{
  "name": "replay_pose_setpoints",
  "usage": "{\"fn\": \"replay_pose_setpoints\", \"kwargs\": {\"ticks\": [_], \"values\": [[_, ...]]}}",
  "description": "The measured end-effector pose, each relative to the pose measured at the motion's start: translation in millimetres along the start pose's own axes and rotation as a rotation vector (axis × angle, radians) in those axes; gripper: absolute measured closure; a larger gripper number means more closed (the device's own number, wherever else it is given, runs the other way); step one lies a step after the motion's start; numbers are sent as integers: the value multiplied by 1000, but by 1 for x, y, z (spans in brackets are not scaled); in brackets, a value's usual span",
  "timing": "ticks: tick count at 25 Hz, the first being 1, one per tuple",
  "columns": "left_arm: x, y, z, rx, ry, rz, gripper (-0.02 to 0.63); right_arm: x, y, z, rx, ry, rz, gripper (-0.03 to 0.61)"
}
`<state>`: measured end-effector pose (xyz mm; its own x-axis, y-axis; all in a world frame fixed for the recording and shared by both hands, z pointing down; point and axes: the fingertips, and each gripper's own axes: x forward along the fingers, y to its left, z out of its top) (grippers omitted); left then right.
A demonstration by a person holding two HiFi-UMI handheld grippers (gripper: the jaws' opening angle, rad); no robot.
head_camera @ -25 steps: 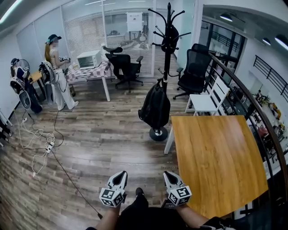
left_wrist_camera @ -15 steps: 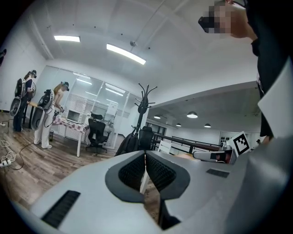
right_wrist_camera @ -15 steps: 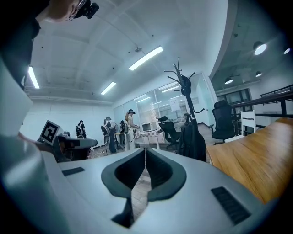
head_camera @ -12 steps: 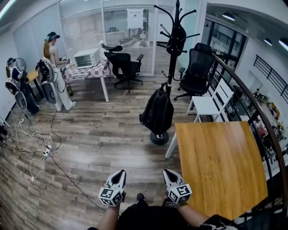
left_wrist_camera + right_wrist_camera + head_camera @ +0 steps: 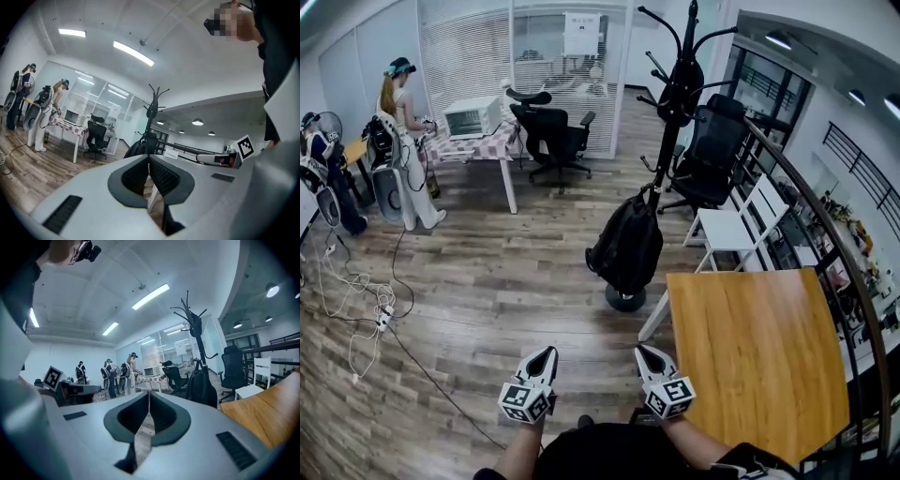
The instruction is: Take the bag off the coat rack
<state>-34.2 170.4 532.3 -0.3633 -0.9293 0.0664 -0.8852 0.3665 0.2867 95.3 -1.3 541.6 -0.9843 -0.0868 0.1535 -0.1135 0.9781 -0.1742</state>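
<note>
A black bag (image 5: 628, 248) is seen hanging on the coat rack (image 5: 677, 94). It is suspended by its top loop from a low hook and rests against the pole, with its bottom just above the rack's round base (image 5: 625, 299).

The left gripper (image 5: 546, 352) and the right gripper (image 5: 644, 352) are held side by side, well short of the coat rack and pointed toward it. The jaws of the left gripper are pressed together with nothing caught between them. The jaws of the right gripper are likewise closed on nothing. Neither gripper is touching the bag or the rack.

A wooden table (image 5: 755, 361) is placed to the right of the coat rack, its nearest leg close to the rack's base. A white chair (image 5: 724, 228) is set just to the right of the rack, beyond the table. A black office chair (image 5: 710, 155) is found behind the rack.

Well to the left of the coat rack, a desk (image 5: 478, 145) carrying a white microwave (image 5: 472, 117) is seen, and a person (image 5: 401, 141) is standing beside it. Cables (image 5: 366, 305) are strewn over the wooden floor further left of the rack.
</note>
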Motion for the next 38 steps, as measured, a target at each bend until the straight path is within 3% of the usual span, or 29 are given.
{"fn": "replay_pose_setpoints", "kwargs": {"ticks": [15, 21, 27, 33, 38], "values": [[63, 26, -13, -14, 49, -69, 594, 33, -58, -8, 48, 8, -107, 543], [98, 54, 3, -2, 1, -59, 594, 81, -78, -8, 47, 20, -85, 543], [159, 75, 16, -1, 13, -83, 594, 135, -113, 6, 50, 14, -62, 543], [235, 86, 37, -1, 3, -162, 594, 186, -170, 32, 87, 16, -112, 543], [297, 101, 47, -85, -18, -165, 594, 214, -213, 42, 106, 17, -132, 543]]}}
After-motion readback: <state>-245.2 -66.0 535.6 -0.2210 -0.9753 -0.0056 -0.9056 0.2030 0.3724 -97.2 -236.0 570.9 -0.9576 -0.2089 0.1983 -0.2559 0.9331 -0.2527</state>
